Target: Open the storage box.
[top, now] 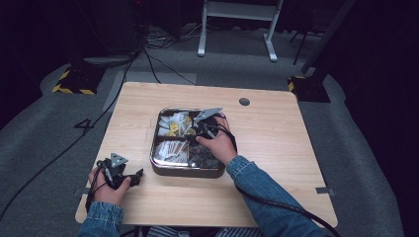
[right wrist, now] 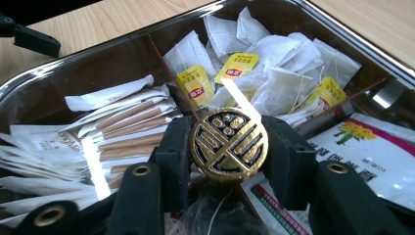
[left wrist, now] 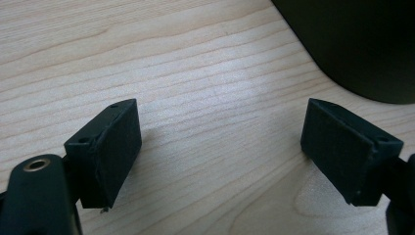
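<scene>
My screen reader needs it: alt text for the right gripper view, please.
The right gripper is shut on a round gold-and-black disc, held over a divided tray of tea bags and paper-wrapped sticks.

The round gold-and-black medallion [right wrist: 229, 145] stands upright on its edge, its face turned toward the right gripper view, gripped at both sides by the right claw [right wrist: 229, 161]. Its face carries a raised gold pattern of bars and small squares on a black ground (a stylised emblem, ringed by a gold rim). It sits above the divided metal tray [right wrist: 29, 83], over the point where the partitions meet, with tea bags [right wrist: 274, 83] behind it and paper-wrapped sticks [right wrist: 127, 132] beside it.
</scene>
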`<act>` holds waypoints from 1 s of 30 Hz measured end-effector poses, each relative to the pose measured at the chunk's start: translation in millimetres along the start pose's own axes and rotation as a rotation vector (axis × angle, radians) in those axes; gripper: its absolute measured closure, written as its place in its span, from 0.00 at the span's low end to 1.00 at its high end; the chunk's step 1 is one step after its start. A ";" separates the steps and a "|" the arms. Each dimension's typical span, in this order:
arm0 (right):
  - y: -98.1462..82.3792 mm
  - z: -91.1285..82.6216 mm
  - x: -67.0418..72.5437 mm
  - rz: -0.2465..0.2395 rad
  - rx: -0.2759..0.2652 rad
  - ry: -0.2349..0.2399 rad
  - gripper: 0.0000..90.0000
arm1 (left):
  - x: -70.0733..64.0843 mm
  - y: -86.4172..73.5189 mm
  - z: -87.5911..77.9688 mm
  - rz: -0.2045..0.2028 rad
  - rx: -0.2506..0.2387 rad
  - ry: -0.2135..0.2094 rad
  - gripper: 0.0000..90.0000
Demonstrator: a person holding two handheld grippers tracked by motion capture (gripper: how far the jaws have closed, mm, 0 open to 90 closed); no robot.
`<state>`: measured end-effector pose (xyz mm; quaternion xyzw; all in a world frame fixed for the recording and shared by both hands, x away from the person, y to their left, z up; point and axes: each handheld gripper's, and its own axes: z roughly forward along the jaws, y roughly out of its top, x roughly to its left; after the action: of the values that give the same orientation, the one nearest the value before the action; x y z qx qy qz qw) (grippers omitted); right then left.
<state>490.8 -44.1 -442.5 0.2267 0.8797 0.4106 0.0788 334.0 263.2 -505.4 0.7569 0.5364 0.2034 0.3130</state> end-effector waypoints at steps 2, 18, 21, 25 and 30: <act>0.0 0.7 2.6 -0.030 0.004 -0.025 0.65 | 0.0 0.0 0.0 0.000 0.000 0.000 0.17; -0.5 1.1 2.2 -0.030 0.004 -0.021 0.65 | -0.5 0.1 0.2 -0.001 0.000 0.001 0.17; -0.4 1.1 2.5 -0.031 0.005 -0.023 0.65 | -0.4 0.1 0.2 -0.001 0.000 0.001 0.17; -0.7 0.7 3.6 -0.036 0.002 -0.032 0.66 | -0.4 0.1 0.2 -0.002 0.000 0.000 0.17; -0.4 0.5 4.4 -0.025 -0.002 -0.041 0.66 | -0.4 0.2 0.2 -0.002 0.000 0.000 0.17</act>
<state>486.9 -41.9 -442.9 0.2240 0.8802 0.4058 0.1019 334.1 262.8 -505.4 0.7564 0.5371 0.2030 0.3133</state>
